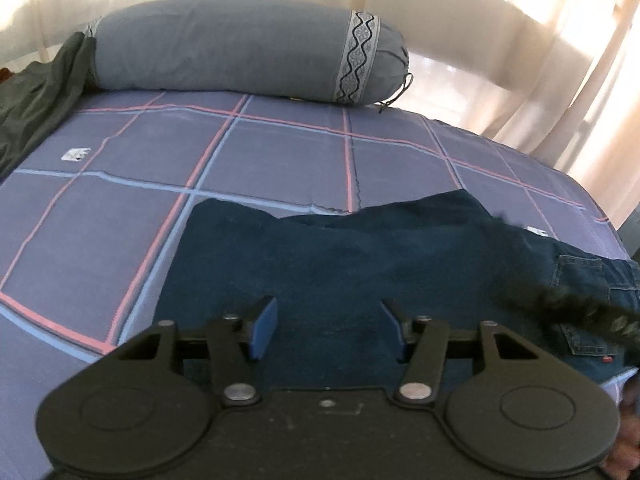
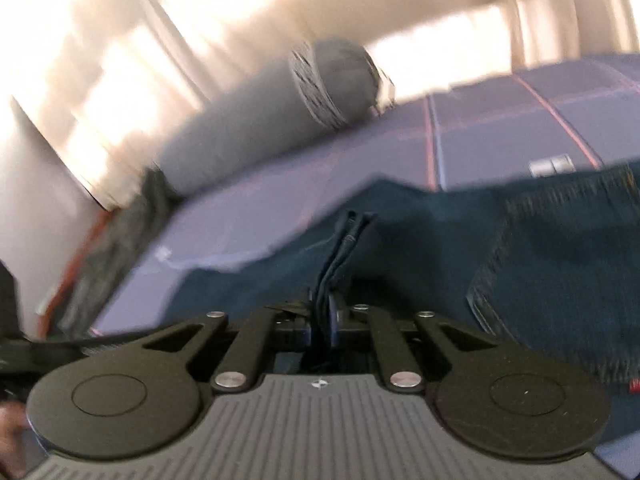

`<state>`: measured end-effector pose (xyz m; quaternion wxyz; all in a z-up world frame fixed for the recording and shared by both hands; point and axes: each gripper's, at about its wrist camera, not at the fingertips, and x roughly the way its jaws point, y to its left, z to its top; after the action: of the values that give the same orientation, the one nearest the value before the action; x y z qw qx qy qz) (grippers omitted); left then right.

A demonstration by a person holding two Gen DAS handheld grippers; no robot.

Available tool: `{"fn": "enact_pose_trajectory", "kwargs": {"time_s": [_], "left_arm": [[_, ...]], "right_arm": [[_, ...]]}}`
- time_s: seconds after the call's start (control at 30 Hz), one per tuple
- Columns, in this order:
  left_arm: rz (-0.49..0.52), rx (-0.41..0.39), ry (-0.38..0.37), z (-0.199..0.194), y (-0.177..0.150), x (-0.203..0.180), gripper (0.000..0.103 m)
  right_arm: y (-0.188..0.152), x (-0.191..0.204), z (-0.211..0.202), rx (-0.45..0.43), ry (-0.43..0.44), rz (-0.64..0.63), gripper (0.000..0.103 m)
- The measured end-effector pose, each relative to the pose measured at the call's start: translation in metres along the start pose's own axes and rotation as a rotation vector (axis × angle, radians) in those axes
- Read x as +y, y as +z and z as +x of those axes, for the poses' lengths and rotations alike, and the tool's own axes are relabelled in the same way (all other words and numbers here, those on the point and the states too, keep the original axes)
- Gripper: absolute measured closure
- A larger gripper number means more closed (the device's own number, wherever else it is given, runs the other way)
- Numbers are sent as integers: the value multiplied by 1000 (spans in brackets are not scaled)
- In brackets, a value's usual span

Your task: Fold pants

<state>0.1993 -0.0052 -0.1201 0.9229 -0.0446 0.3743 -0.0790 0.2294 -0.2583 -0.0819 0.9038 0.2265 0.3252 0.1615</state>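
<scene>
Item: pants [image 1: 360, 264], dark blue denim, lying across a bed sheet [image 1: 280, 152] of purple cloth checked with pink and pale blue lines. In the left wrist view the pants spread directly ahead of and beneath the left gripper [image 1: 328, 326], running off to its right, where a stitched back pocket [image 1: 580, 280] shows near the frame edge; the far hem line is uneven. Left gripper: black frame, blue pads [image 1: 266, 328], jaws spread wide with denim visible in the gap, nothing between them; whether the pads touch the cloth cannot be told. Right gripper [image 2: 322, 316]: jaws pressed together on a bunched fold of the pants [image 2: 348, 240], the pinched layers standing up as a narrow ridge straight ahead of the fingertips. To that gripper's right, a back pocket [image 2: 560, 264] with pale stitching fills much of the view; this view is motion-blurred and tilted. Beyond both tools, at the far side of the sheet: one grey-blue bolster pillow [image 1: 240, 48] with a patterned band and drawstring end. To the far left of the left gripper, beside the bolster: dark green cloth [image 1: 36, 92], crumpled. Background: pale curtains [image 1: 560, 40], brightly lit.
</scene>
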Motion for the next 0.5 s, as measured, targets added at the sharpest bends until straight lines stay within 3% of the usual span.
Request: {"fn": "enact_pose_trajectory", "kwargs": {"time_s": [0.07,0.13,0.2,0.4,0.47,0.5], "left_arm": [[6,0,2,3,-1,-1,0],[12,-1,10,6,-2,-3,0],[24,-6,24,9,-3,-6,0],[54,4,47,13,-3,-10,0],[52,4,42,11,0,-11,0],[50,2,36,10,2,-12,0]], "right_arm": [[3,-2,2,0,-42,-17,90],[1,-8,15,61,-90,-15,90],[-7,-10,27,104,-143,-59,81],[-7,-7,4,33,-140,-71,58],[-6,-12,-18,-17,-145,-68,39],[-4,-16,-32,-46,-157,-59,24]]}}
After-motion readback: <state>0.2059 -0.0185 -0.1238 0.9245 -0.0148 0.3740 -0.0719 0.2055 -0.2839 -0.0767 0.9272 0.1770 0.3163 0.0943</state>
